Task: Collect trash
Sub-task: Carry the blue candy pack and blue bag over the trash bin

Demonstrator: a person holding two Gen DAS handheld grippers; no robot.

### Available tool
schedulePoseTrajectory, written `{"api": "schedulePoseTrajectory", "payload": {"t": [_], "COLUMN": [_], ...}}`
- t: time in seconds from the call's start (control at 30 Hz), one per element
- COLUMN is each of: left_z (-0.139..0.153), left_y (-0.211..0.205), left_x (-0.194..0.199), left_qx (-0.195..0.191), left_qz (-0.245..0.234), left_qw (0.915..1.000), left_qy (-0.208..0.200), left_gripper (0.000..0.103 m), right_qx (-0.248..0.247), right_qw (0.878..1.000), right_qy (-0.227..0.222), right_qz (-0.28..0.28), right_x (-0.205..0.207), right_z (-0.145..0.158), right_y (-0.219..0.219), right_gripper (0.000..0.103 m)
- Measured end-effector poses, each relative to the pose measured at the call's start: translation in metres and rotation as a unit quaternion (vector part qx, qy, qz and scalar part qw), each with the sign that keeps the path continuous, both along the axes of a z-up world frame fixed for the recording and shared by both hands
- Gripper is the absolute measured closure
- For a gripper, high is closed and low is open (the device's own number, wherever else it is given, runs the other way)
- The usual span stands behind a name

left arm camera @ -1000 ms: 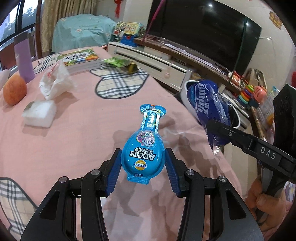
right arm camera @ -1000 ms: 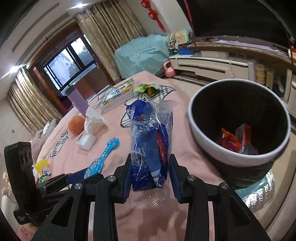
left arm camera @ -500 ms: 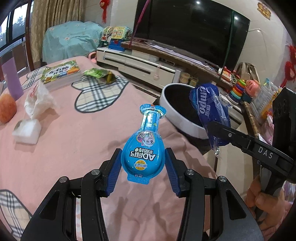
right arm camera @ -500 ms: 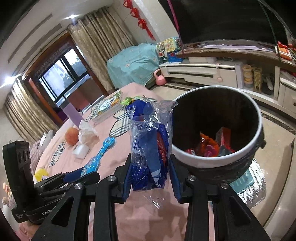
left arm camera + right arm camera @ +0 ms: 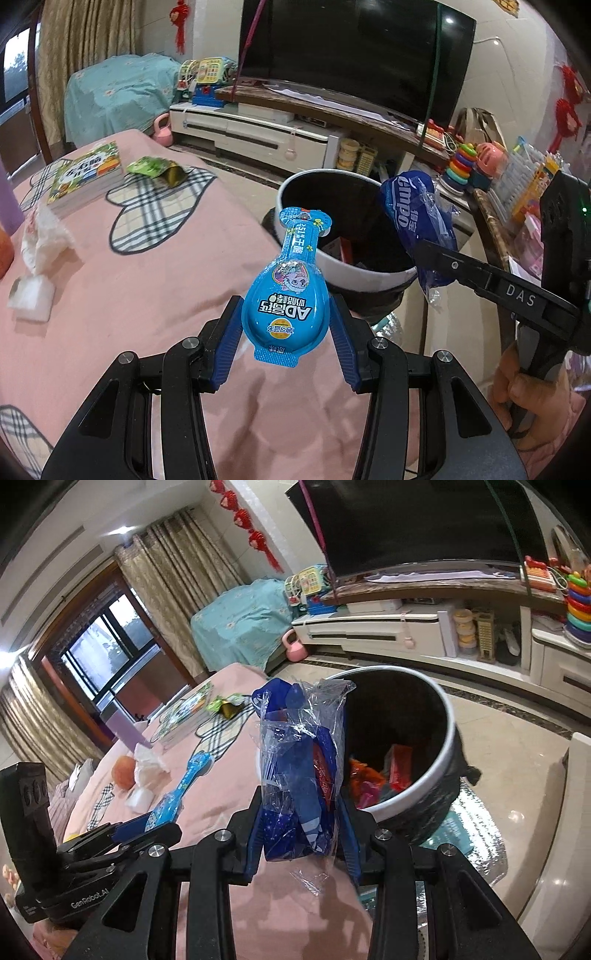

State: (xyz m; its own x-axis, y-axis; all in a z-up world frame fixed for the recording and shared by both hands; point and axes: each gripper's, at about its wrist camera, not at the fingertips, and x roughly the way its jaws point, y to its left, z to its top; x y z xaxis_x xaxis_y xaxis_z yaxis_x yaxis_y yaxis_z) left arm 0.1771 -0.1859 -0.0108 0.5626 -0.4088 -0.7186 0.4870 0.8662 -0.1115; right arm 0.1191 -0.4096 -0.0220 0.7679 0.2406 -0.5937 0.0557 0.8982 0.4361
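- Left gripper (image 5: pixel 286 334): jaws partly closed, blue pads pressing both sides of the round body of a blue spoon-shaped snack pack (image 5: pixel 286 295). The pack's narrow neck points away from the camera toward the bin. The pack is lifted clear of the pink tablecloth (image 5: pixel 147 295).
- Right gripper (image 5: pixel 301 829): jaws set narrow, clamped on a crumpled blue tissue wrapper (image 5: pixel 299 775) of blue and clear film. The wrapper stands upright between the pads; loose clear film hangs below them.
- In the left wrist view the wrapper appears at the rim of the bin, held by the black fingers of the right gripper; a hand (image 5: pixel 524 402) grips that tool's handle at the lower right.
- Trash bin (image 5: pixel 447 738): round, white rim, black liner, standing on the floor just beside the table edge. It contains red and orange wrappers (image 5: pixel 380 775). Both held items are near its rim; whether either is over the opening cannot be told.
- Still on the table: a crumpled white tissue (image 5: pixel 44 240), a white block (image 5: pixel 31 302), a green snack bag (image 5: pixel 155 170), a stack of books (image 5: pixel 86 173) and an orange fruit (image 5: pixel 123 771).
- Background: television (image 5: pixel 354 55) on a low white cabinet (image 5: pixel 258 133).
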Motion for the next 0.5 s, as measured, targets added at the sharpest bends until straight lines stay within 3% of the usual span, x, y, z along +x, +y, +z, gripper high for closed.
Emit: {"api": "schedulePoseTrajectory", "payload": {"t": [0.5], "left_z": [0.009], "left_y": [-0.039], "left_x": [0.017], "left_qx": [0.013], "left_qz": [-0.015], "left_qw": [0.9997], "left_qy": [-0.011], "left_gripper": [0.057], "right_qx": [-0.003], "right_qw": [1.0], "right_qy": [0.001], "right_qz": [-0.013], "right_x": [0.015], "right_z": [0.002], "right_y": [-0.028], "right_gripper": [0.066]}}
